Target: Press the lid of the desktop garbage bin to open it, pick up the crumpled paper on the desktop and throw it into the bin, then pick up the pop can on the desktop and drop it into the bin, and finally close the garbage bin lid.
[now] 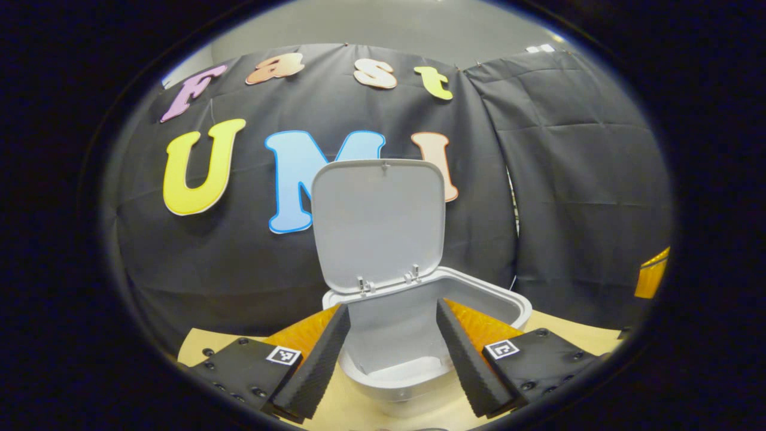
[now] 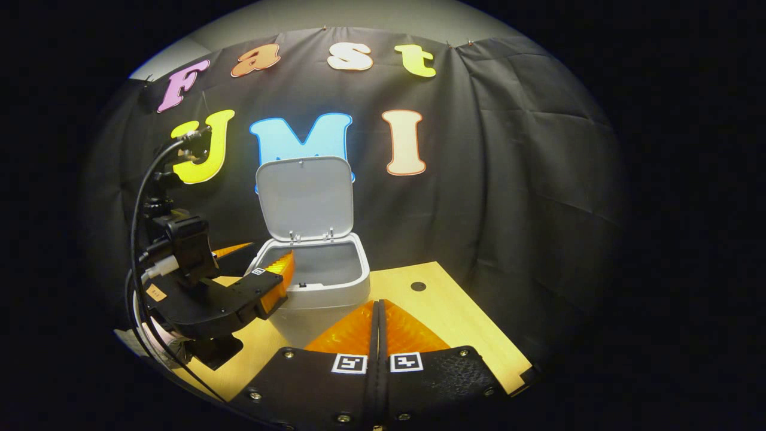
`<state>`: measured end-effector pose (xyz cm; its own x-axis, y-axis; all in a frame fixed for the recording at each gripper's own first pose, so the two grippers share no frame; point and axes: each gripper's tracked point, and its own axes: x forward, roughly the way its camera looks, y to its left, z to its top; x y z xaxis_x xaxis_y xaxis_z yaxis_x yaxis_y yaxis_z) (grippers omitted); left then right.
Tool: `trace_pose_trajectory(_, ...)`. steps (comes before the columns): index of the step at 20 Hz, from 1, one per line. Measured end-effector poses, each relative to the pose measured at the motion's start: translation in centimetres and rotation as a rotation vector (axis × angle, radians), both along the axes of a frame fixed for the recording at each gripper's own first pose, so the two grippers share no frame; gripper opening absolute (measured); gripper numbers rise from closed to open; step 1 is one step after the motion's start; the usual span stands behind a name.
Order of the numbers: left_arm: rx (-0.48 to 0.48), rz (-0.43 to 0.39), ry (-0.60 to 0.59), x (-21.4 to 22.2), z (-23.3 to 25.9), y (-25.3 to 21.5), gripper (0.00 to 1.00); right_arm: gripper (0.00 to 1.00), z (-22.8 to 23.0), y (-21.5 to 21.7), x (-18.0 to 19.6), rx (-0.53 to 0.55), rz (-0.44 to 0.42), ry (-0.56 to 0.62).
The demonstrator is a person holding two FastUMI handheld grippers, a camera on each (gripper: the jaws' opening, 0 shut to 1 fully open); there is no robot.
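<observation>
With its lid (image 1: 378, 224) upright, the bin (image 2: 315, 281) stands mid-tabletop (image 2: 455, 311), and we hold the left gripper (image 1: 392, 353) wide and empty at its near rim, nearer than our right gripper (image 2: 377, 341), closed on nothing, hanging back.

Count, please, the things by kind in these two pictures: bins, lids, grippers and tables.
Bins: 1, the garbage bin, standing on the table.
Lids: 1, the lid, hinged up and open.
Grippers: 2, the left gripper, jaws apart just in front of the bin, and the right gripper, fingers closed together, holding nothing.
Tables: 1, the table.
Total: 5.
</observation>
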<state>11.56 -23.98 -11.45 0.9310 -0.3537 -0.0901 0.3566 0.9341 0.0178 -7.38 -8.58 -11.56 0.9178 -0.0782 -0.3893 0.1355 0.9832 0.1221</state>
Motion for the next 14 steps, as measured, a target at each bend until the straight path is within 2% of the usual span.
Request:
trace_pose_trajectory(11,0.029,0.228,0.032,-1.9,-0.3,13.5,1.0,0.02,-4.0,7.8,0.7,0.078,0.226,0.075)
trace_pose_trajectory(12,0.031,0.248,0.036,-2.2,-0.3,14.7,1.0,0.1,-4.7,8.5,1.0,0.078,0.244,0.084)
trace_pose_trajectory(14,0.029,0.284,0.047,-3.0,-0.3,16.8,1.0,0.2,-5.6,9.9,1.4,0.078,0.28,0.1)
